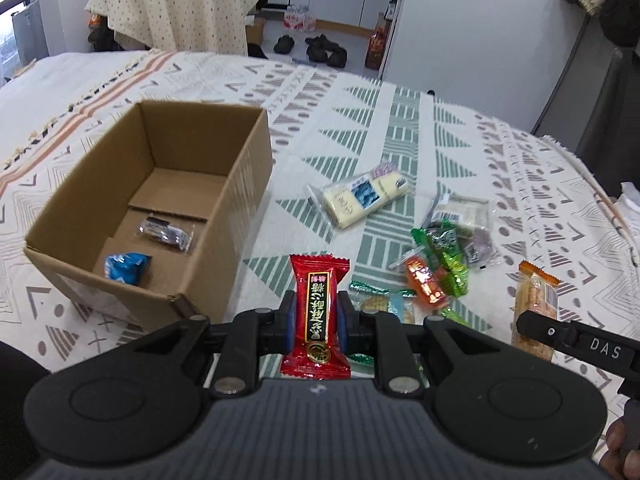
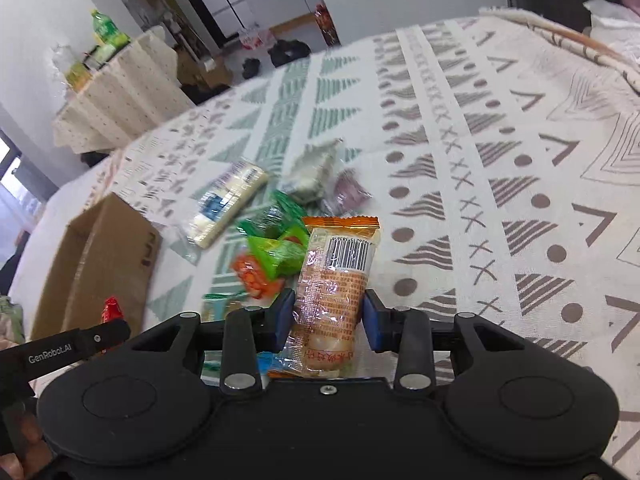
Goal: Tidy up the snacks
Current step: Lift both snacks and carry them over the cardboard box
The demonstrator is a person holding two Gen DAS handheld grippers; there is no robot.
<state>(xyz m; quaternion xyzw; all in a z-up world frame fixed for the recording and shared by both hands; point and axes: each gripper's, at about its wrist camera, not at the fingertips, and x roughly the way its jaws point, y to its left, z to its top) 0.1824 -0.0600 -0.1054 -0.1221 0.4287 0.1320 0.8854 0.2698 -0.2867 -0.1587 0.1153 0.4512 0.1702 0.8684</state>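
Note:
My left gripper (image 1: 317, 316) is shut on a red snack packet (image 1: 319, 312), held just right of the open cardboard box (image 1: 248, 168). The box holds a blue packet (image 1: 126, 267) and a dark clear-wrapped packet (image 1: 166, 232). My right gripper (image 2: 329, 314) is shut on an orange-topped clear snack pack (image 2: 338, 280), which also shows in the left wrist view (image 1: 534, 300). Loose snacks lie on the patterned cloth: a white wafer pack (image 1: 360, 194), green packets (image 1: 448, 252), and an orange packet (image 1: 426, 284). The box (image 2: 100, 256) is at left in the right wrist view.
The patterned cloth (image 1: 400, 120) covers the whole surface. A pale packet (image 1: 464, 210) and a purple one (image 1: 478, 248) lie beside the green ones. Behind stand a cloth-draped table (image 1: 180, 8), shoes (image 1: 312, 46) on the floor and a bottle (image 2: 106, 32).

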